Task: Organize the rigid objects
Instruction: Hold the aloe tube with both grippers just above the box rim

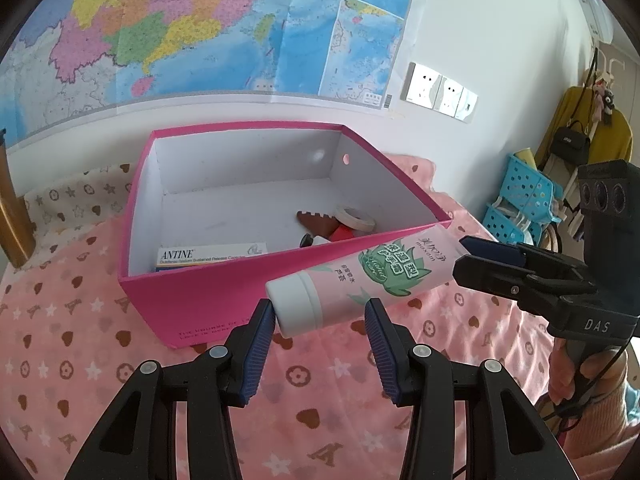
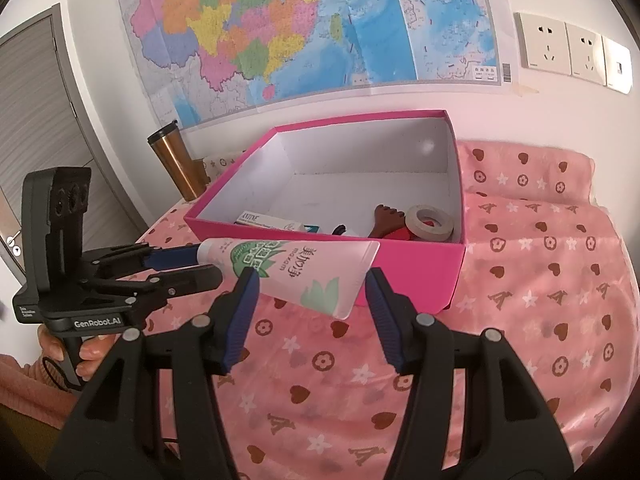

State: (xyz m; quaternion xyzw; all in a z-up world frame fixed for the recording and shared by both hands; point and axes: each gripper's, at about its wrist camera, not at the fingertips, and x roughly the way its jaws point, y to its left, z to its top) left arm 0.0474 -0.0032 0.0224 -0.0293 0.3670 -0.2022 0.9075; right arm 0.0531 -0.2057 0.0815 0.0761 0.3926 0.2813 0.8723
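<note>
hand-cream tube (image 2: 296,268) mid-frame, before pink box (image 2: 420,264) — r. gripper (image 2: 310,290) clamped on its flat end; l. gripper (image 1: 320,308) at cap — can't tell if gripping.

1. "ANTINE" in blue on the white medicine carton (image 1: 212,257) inside the pink box (image 1: 208,300); smaller line beneath too blurred to read.
2. "moxom" plus Chinese characters on the pink tube (image 1: 360,280).
3. "DAS" on the right gripper (image 1: 486,258) body.
4. "GenRobot.AI" on the left gripper (image 2: 200,264) body.
5. Faint, illegible lettering on the pink box front.
</note>
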